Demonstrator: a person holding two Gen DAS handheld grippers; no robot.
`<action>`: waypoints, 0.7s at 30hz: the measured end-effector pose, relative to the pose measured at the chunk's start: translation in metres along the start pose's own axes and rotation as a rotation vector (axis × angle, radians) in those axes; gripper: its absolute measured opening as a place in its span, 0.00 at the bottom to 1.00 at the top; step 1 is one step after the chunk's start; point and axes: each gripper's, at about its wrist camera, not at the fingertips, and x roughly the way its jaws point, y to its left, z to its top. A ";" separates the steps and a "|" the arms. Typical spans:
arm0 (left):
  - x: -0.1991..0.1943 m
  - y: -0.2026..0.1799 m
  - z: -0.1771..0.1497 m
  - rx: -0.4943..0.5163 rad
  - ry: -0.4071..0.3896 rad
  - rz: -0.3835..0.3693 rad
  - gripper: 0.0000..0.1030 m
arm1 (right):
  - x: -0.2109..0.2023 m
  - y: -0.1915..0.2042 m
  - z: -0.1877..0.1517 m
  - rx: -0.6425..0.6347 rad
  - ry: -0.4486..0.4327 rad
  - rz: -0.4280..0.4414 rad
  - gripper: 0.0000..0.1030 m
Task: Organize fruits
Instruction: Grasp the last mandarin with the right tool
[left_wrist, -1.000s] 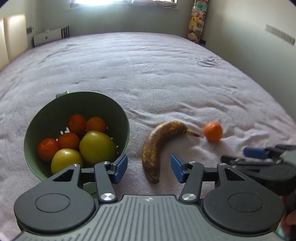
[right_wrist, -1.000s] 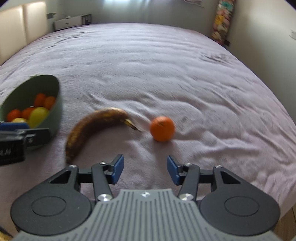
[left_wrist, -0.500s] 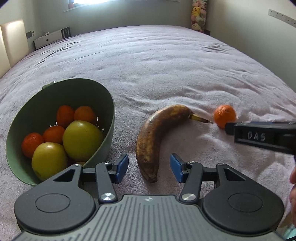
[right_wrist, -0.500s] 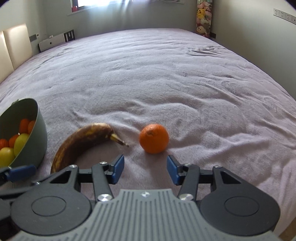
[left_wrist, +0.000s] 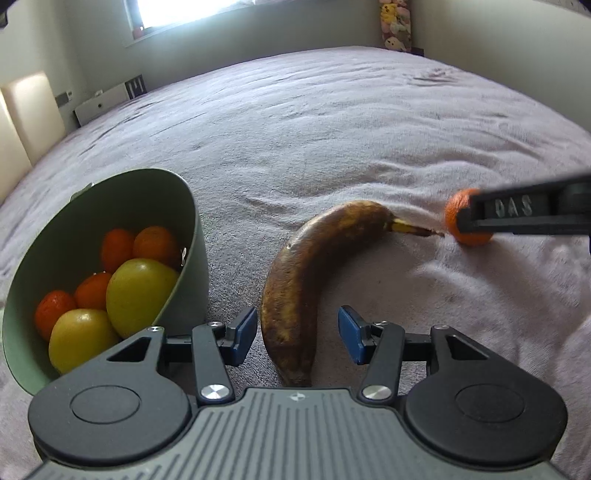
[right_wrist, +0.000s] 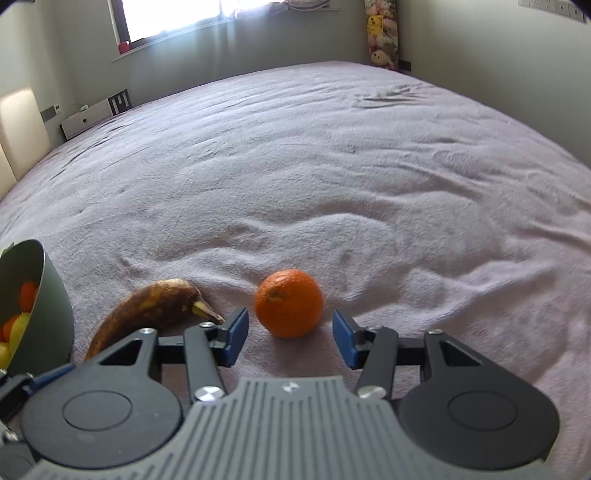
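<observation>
A brown overripe banana (left_wrist: 314, 273) lies on the purple bedspread; its lower end sits between the open jaws of my left gripper (left_wrist: 297, 334), not touched. A green bowl (left_wrist: 192, 236) at the left, tilted, holds several oranges and two yellow-green apples (left_wrist: 138, 293). A loose orange (right_wrist: 289, 308) lies right of the banana's stem; my right gripper (right_wrist: 290, 338) is open with the orange just ahead of its jaws. In the left wrist view the orange (left_wrist: 456, 206) is partly hidden by the right gripper's finger. The banana (right_wrist: 151, 308) and bowl (right_wrist: 51, 317) show at the left of the right wrist view.
The purple bedspread (right_wrist: 332, 166) stretches far ahead. Walls, a window and a stack of plush toys (right_wrist: 382, 33) lie beyond it. A cream chair back (left_wrist: 33, 110) stands at the far left.
Both grippers have moved forward and lower. The banana's end now lies between the left jaws, and the orange sits close in front of the right jaws. Both stayed open.
</observation>
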 end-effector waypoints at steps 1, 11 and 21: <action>0.001 -0.001 -0.001 0.012 0.002 0.004 0.58 | 0.003 0.000 0.001 0.009 0.000 0.004 0.47; 0.011 0.007 -0.002 -0.034 0.044 -0.009 0.41 | 0.023 -0.007 0.007 0.081 0.014 0.012 0.43; 0.007 0.012 0.004 -0.071 0.082 -0.028 0.37 | 0.016 -0.002 0.010 0.072 0.037 -0.006 0.41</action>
